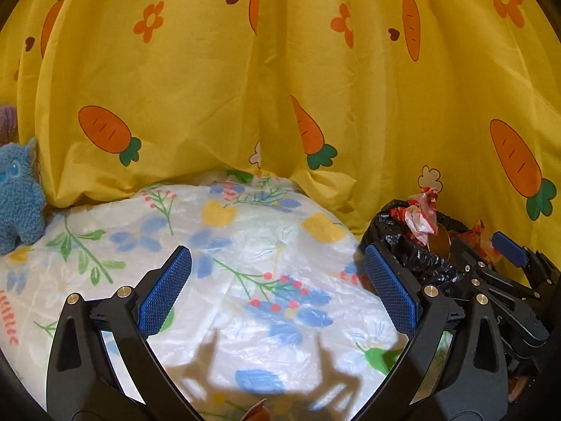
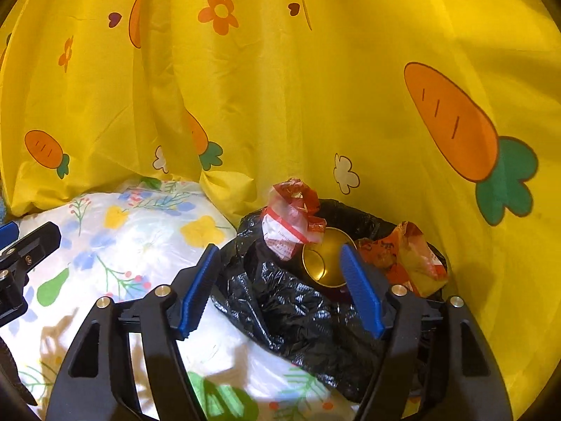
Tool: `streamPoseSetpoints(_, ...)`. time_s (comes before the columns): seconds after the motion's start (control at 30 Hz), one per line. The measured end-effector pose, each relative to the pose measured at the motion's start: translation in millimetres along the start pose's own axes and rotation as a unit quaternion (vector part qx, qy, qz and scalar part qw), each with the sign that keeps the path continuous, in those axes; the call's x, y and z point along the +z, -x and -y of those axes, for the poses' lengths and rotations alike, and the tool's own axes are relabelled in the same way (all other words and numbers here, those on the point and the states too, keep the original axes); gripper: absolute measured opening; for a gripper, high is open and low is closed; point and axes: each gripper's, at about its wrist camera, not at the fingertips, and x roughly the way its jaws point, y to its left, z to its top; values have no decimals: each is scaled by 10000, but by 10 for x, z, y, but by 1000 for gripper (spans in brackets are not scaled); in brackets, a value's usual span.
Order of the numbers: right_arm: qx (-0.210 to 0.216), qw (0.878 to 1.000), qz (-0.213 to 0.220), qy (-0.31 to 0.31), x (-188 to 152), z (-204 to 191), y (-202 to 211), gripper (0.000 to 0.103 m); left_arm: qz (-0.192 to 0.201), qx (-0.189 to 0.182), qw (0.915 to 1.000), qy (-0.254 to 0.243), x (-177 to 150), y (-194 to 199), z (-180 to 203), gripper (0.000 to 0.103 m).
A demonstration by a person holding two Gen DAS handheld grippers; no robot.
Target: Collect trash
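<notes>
In the left wrist view, the left gripper has its two blue pads far apart, and there is nothing between them. Under it lies a white plastic cloth with blue and yellow flowers on it. The gripper's shadow falls on this cloth. Behind the cloth hangs a big yellow curtain with orange carrots and little flowers. A fuzzy blue toy stands at the far left edge, next to the curtain. On the right sits a black trash bag, open at the top. A crumpled red and white wrapper pokes out of the bag. Just beside it is a round gold thing. The right gripper reaches toward the bag from the right side.

In the right wrist view, the right gripper is open wide too, and holds nothing. Its pads sit just above the near side of the black trash bag. The gold thing looks like a shiny round gold bowl here, and it rests in the mouth of the bag. The red and white wrapper sticks up at the left of the bowl. An orange and yellow wrapper lies at the right of it, on the bag's rim. The bag stands between the flowery cloth and the yellow curtain. Part of the left gripper shows at the left edge, over the cloth.
</notes>
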Motion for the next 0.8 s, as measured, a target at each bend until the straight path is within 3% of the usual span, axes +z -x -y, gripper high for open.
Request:
streamPoseSetpoints(0.07, 29, 10000, -54, -7, -72, -36, 145, 83, 23, 86, 9999, -55, -68, 141, 38, 97)
streamPoseSetpoints(0.3, -77, 9998, -162, -99, -316, -89, 621, 91, 11, 200, 9998, -99, -336, 642, -30, 97)
streamPoseSetpoints(0.37, -72, 9999, -79, -119, -366, -109, 768, 97, 71, 247, 9996, -105, -398, 782, -69, 97)
streamPoseSetpoints(0.8, 7, 9999, 107, -81, -579, -256, 1347, 97, 41, 355, 9993, 100, -733, 1337, -325, 97)
